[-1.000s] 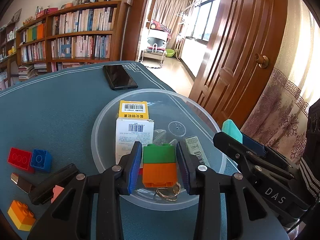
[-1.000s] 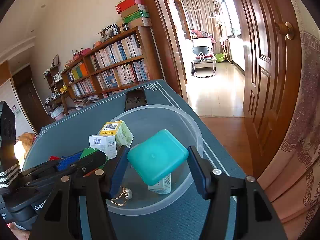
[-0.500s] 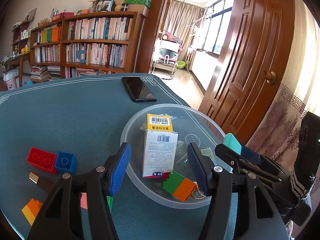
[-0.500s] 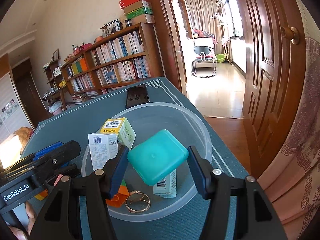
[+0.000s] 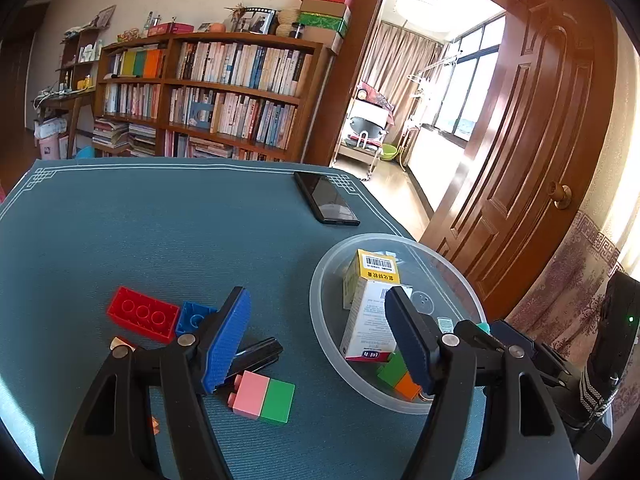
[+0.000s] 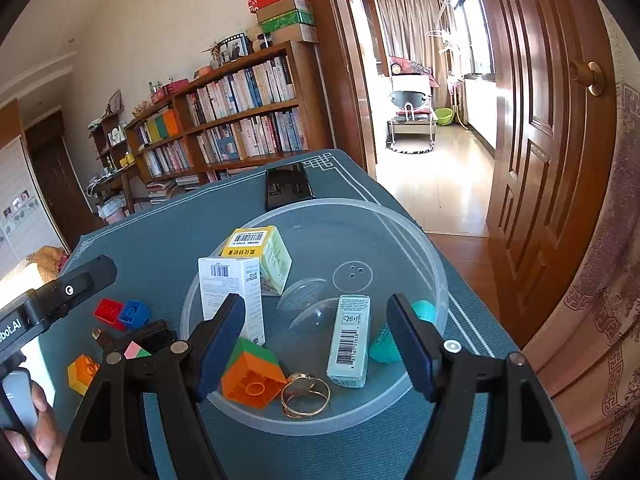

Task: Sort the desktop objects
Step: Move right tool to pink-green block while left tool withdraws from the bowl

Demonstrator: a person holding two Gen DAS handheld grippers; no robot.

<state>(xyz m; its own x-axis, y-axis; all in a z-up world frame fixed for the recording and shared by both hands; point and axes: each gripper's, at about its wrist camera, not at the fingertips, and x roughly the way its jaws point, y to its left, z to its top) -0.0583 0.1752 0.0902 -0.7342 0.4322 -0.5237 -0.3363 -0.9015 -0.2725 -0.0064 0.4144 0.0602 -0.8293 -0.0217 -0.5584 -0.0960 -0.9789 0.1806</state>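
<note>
The clear plastic bowl [image 6: 400, 232] holds a white box [image 6: 230, 292], a yellow box [image 6: 260, 252], a green-and-orange block [image 6: 252, 376], gold rings [image 6: 306, 394], a pale blue box [image 6: 348, 340] and a teal case [image 6: 382, 350]. My right gripper [image 6: 316, 344] hovers over the bowl's near side with its jaws opening and nothing pressed between them; the teal case lies by the right finger. My left gripper [image 5: 318, 340] is left of the bowl [image 5: 320, 320], jaws opening and empty. A pink-and-green block [image 5: 262, 396], a red brick [image 5: 142, 316] and a blue brick [image 5: 194, 318] lie on the mat.
A black phone [image 5: 326, 204] lies at the mat's far edge. A black stick-shaped object [image 5: 256, 354] and an orange brick [image 6: 82, 372] lie near the left gripper. The table edge and a wooden door [image 6: 552, 140] are close on the right.
The left gripper let the green-and-orange block go into the bowl, opened and drew back to the left. The right gripper opened and the teal case fell into the bowl.
</note>
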